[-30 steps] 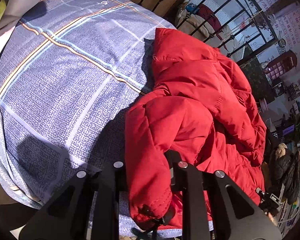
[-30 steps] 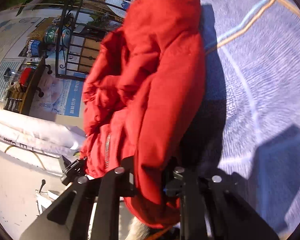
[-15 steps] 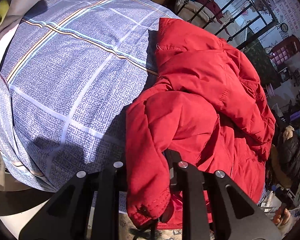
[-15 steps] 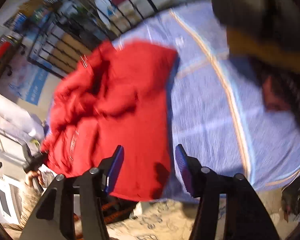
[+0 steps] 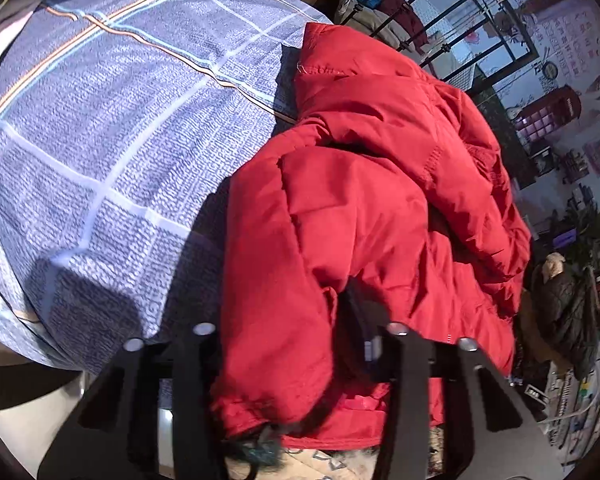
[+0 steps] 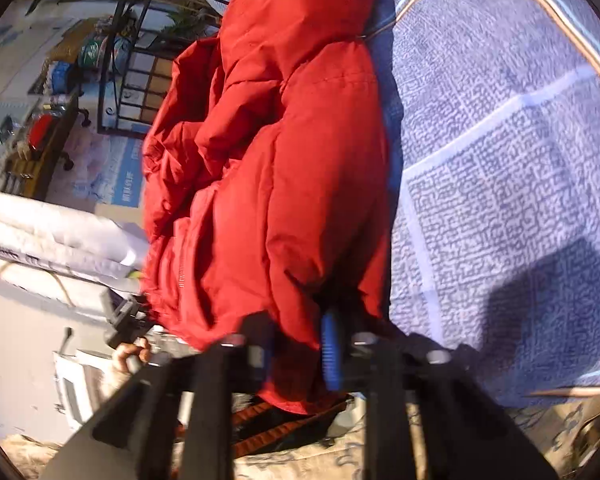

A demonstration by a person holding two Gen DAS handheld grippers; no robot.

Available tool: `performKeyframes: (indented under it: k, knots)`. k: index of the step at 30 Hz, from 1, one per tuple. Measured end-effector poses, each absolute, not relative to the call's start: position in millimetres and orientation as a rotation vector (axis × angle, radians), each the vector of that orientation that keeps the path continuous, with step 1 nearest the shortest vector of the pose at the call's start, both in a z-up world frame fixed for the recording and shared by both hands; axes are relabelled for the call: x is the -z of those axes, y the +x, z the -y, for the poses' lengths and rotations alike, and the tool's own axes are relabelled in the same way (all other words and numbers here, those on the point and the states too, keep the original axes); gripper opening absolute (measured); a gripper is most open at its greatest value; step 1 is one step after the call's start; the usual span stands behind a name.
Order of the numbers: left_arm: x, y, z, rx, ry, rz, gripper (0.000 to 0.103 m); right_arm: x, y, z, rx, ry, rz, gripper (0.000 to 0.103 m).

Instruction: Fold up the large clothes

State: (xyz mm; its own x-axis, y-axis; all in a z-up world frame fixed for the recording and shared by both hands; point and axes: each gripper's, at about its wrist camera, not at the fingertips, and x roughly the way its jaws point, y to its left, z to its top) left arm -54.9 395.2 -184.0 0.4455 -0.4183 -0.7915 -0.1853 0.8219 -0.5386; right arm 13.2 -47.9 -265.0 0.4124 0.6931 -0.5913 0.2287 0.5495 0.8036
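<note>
Both the left gripper and right gripper pinch the red jacket between narrow fingers; slick padding overhanging the bed may slip free.

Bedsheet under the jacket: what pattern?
Blue-grey maze print with white and orange-blue plaid lines on the bedsheet; clearest in the left wrist view.

R gripper back on red jacket hem, reclamped after opening
</note>
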Motion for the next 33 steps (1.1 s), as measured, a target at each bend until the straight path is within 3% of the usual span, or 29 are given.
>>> performKeyframes:
  k: [1, 4, 12, 19, 22, 27, 33]
  knots:
    - [179, -59, -395, 0.169, -0.631, -1.113, 0.023, 257, 10, 50, -0.375, 1.002, -1.132, 0.007]
    - [160, -74, -394, 0.223, -0.626, -1.099, 0.016, 224, -4, 52, -0.416, 1.013, -1.115, 0.006]
    - [127, -141, -398, 0.249, -0.662, -1.232, 0.016, 164, -60, 79, -0.424, 1.04, -1.207, 0.005]
    - [21, -52, -355, 0.286, -0.272, -1.085, 0.016, 76, 46, 111, -0.46, 0.881, -1.027, 0.002]
    - [-15, 18, -342, 0.317, -0.278, -0.993, 0.016, 58, 124, 118, -0.414, 0.84, -0.995, 0.001]
    - [-11, 136, -320, 0.244, -0.308, -0.959, 0.016, 81, 228, 149, -0.248, 0.896, -0.951, 0.001]
    - [51, 217, -293, 0.139, -0.295, -1.022, 0.016, 163, 287, 172, -0.057, 0.952, -1.027, 0.001]
